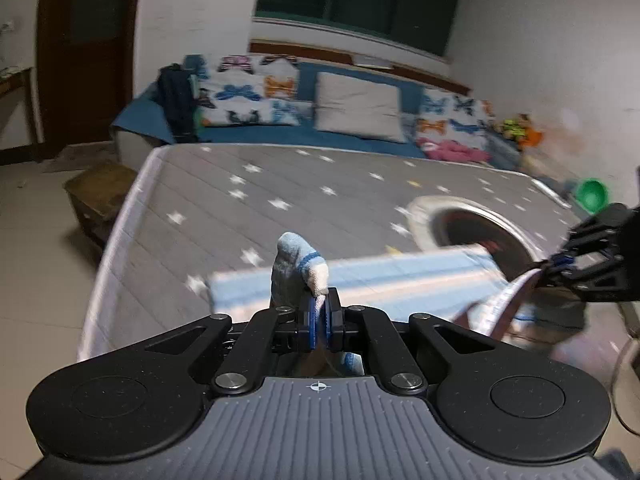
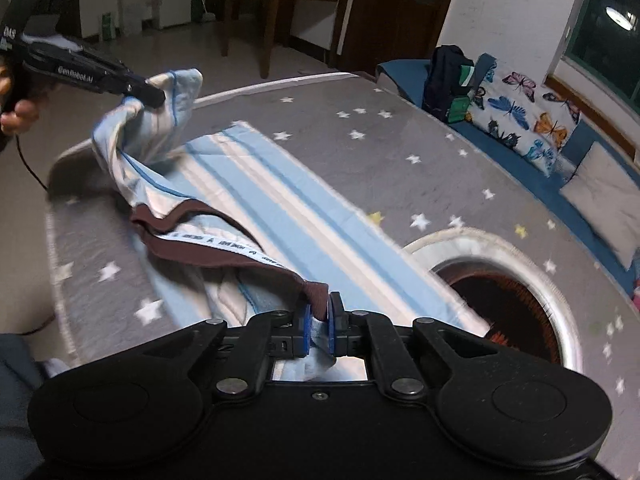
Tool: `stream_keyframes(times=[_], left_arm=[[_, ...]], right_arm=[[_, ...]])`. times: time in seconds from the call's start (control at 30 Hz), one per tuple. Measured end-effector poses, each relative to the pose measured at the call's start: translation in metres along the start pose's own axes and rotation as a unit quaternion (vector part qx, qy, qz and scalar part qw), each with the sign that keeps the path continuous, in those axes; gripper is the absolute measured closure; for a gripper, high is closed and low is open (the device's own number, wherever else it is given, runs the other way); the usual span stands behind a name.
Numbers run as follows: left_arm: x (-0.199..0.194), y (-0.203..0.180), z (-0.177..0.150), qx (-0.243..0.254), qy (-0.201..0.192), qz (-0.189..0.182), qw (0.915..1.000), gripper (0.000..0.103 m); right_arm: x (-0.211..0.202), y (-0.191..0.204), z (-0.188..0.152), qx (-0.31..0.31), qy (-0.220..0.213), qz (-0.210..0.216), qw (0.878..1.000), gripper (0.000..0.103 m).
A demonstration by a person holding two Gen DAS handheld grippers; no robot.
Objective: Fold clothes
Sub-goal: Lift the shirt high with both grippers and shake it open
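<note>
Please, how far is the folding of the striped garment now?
Done: the garment is spread flat on the bed, and both ends of its brown waistband are gripped. In hand: the left gripper and the right gripper each have jaws shut on cloth and hold that edge lifted. Left: no finished fold shows; the lifted edge must be carried over and laid down.

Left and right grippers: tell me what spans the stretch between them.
In the right wrist view, the garment's brown waistband spans from the right gripper toward the left gripper, above the grey starred mattress.
</note>
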State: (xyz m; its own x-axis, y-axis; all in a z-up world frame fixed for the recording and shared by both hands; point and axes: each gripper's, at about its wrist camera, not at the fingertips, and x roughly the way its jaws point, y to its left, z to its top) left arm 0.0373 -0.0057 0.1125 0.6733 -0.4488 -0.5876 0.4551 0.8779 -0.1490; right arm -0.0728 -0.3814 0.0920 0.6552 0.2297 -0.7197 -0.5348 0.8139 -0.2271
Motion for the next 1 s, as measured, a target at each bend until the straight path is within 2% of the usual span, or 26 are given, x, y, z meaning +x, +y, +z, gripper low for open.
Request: stream_keyframes(times=[0.13, 0.2, 0.3, 0.4, 0.47, 0.57, 0.63, 0.73, 0.8, 0.83, 1.0], left_arm=[[0.023, 0.023, 0.055, -0.024, -0.027, 0.032, 0.9988, 0.099], [0.028, 0.031, 0.081, -0.035, -0.044, 0.038, 0.9977, 0.099], [0.021, 0.036, 0.140, -0.051, -0.103, 0.043, 0.9925, 0.099], [-0.001, 0.031, 0.186, -0.052, -0.166, 0.044, 0.9838, 0.099], [-0.021, 0.029, 0.211, -0.062, -0.206, 0.033, 0.9760, 0.099], [-0.046, 0.023, 0.224, -0.063, -0.247, 0.027, 0.9665, 0.099], [-0.063, 0.019, 0.232, -0.064, -0.273, 0.023, 0.9595, 0.099], [-0.071, 0.016, 0.215, -0.058, -0.273, 0.019, 0.9601, 0.099], [-0.070, 0.015, 0.199, -0.053, -0.261, 0.020, 0.9638, 0.099], [-0.066, 0.015, 0.183, -0.051, -0.246, 0.023, 0.9677, 0.099], [-0.042, 0.020, 0.090, -0.056, -0.158, 0.037, 0.9851, 0.099]], right_arm=[[0.018, -0.031, 0.034, -0.013, 0.000, -0.041, 0.999, 0.095], [0.011, -0.050, 0.055, -0.009, -0.027, -0.080, 0.996, 0.095], [0.001, -0.078, 0.086, -0.004, -0.067, -0.137, 0.988, 0.095], [-0.009, -0.107, 0.117, 0.001, -0.108, -0.193, 0.975, 0.095], [-0.031, -0.118, 0.135, -0.002, -0.150, -0.229, 0.962, 0.095], [-0.066, -0.125, 0.150, -0.002, -0.212, -0.267, 0.940, 0.095], [-0.076, -0.120, 0.145, -0.006, -0.223, -0.265, 0.938, 0.095], [-0.091, -0.112, 0.137, -0.013, -0.239, -0.263, 0.935, 0.095], [-0.101, -0.106, 0.131, -0.018, -0.249, -0.260, 0.933, 0.095], [-0.096, -0.095, 0.114, -0.030, -0.231, -0.243, 0.942, 0.095], [-0.062, -0.057, 0.054, -0.053, -0.164, -0.171, 0.970, 0.095]])
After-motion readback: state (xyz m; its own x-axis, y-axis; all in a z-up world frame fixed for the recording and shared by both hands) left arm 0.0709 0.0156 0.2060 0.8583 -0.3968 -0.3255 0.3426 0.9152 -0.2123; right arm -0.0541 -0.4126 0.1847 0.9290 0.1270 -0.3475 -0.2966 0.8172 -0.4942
